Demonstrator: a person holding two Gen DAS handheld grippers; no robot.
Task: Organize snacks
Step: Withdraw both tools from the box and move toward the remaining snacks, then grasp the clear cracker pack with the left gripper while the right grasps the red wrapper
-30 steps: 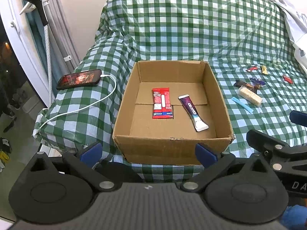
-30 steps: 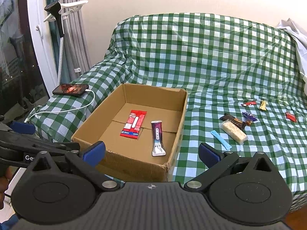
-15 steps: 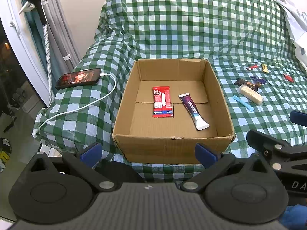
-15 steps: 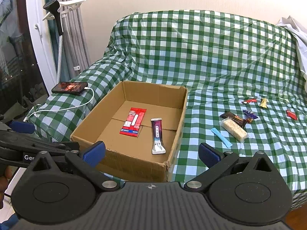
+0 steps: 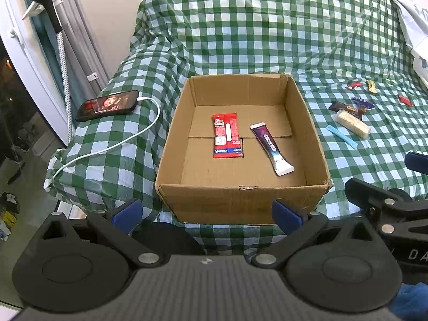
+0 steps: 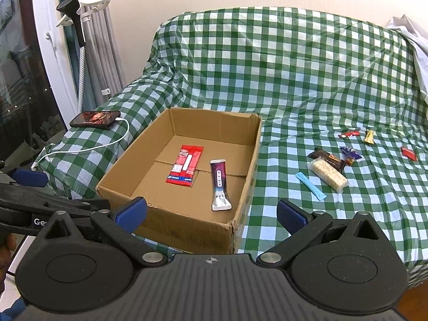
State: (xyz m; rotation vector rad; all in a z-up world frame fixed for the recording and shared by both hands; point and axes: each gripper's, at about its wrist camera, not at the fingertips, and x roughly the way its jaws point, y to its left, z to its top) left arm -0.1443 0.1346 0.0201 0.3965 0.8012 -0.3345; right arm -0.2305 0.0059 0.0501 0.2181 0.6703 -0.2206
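An open cardboard box [image 5: 313, 133] [image 6: 251, 165] sits on the green checked cover. Inside lie a red packet [image 5: 226, 135] [image 6: 185, 164] and a purple tube-shaped packet [image 5: 271, 144] [image 6: 219, 184]. To the box's right, loose snacks are scattered: a pale rice bar [image 5: 353, 125] [image 6: 328, 174], a blue stick [image 5: 341, 136] [image 6: 310, 186], a dark bar [image 6: 325, 157] and small wrapped sweets [image 6: 349, 133]. My left gripper [image 5: 206, 211] hangs open before the box's near wall, empty. My right gripper [image 6: 211, 212] is open and empty at the box's near right corner.
A phone [image 5: 108, 105] [image 6: 95, 119] on a white charging cable [image 5: 107, 147] lies on the cover's left arm. A garment steamer stand [image 6: 77, 29] and curtains stand at far left. White cloth [image 6: 412, 32] lies at the back right. The cover's edge drops off just below both grippers.
Both views have shifted slightly; the box sits a little lower and nearer in the right wrist view. Both grippers stayed open and nothing was picked up.
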